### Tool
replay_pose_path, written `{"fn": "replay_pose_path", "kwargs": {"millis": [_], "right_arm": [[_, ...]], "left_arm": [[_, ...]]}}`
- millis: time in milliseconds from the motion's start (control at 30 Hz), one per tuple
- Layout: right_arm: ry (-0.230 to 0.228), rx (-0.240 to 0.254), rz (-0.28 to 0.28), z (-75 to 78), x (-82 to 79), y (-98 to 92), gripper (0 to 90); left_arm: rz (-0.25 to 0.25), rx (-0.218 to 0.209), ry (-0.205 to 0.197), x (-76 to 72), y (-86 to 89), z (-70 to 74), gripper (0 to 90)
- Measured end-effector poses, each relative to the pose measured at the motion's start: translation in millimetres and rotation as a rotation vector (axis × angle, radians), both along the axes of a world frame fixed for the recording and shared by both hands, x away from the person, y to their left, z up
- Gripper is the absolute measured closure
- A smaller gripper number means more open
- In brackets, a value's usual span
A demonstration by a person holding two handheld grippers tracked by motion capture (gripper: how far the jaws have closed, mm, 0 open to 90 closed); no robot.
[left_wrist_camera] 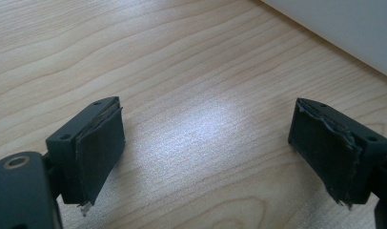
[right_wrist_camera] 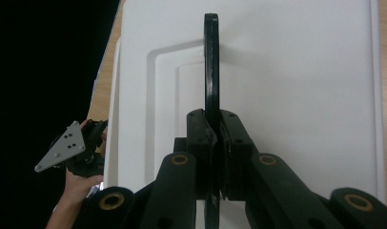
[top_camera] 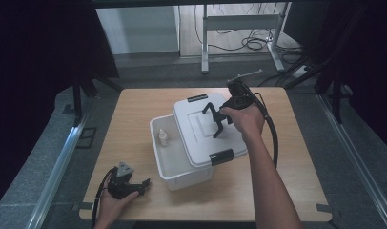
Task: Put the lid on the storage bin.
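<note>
A white storage bin (top_camera: 182, 175) stands on the wooden table (top_camera: 134, 109). Its white lid (top_camera: 194, 129) sits askew over the bin's right part, shifted right so the left side is uncovered. Inside the uncovered part stands a small white bottle (top_camera: 162, 138). My right gripper (top_camera: 224, 119) is shut on the lid's black handle (top_camera: 211, 114); in the right gripper view the handle (right_wrist_camera: 211, 62) runs edge-on between the closed jaws of the right gripper (right_wrist_camera: 214, 126). My left gripper (top_camera: 145, 183) rests low at the table's front left, open with nothing between its pads (left_wrist_camera: 101, 143). The bin's white wall (left_wrist_camera: 349, 28) lies ahead of it.
Black latches (top_camera: 222, 156) sit on the lid's near and far ends. Bare table lies left of the bin and along the front edge. Beyond the table are a desk frame (top_camera: 239, 28) and cables on the floor; dark curtains hang on both sides.
</note>
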State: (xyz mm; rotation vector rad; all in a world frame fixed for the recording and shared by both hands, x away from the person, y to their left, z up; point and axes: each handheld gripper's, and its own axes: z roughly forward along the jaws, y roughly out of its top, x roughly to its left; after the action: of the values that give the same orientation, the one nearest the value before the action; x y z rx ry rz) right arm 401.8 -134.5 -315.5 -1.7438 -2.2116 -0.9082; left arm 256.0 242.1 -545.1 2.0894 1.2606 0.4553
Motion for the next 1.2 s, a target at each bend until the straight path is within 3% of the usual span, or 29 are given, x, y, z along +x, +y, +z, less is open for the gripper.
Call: {"fn": "replay_pose_path", "kwargs": {"millis": [467, 1200], "right_arm": [[0.012, -0.008, 0.028, -0.1, -7.0, 37.8, 84.9], [0.037, 0.000, 0.057, -14.1, -11.4, 84.9, 85.0]], "left_arm": [[-0.005, 0.002, -0.001, 0.1, 0.2, 0.0, 11.9], [-0.007, 0.001, -0.001, 0.2, 0.2, -0.1, 11.7]]}}
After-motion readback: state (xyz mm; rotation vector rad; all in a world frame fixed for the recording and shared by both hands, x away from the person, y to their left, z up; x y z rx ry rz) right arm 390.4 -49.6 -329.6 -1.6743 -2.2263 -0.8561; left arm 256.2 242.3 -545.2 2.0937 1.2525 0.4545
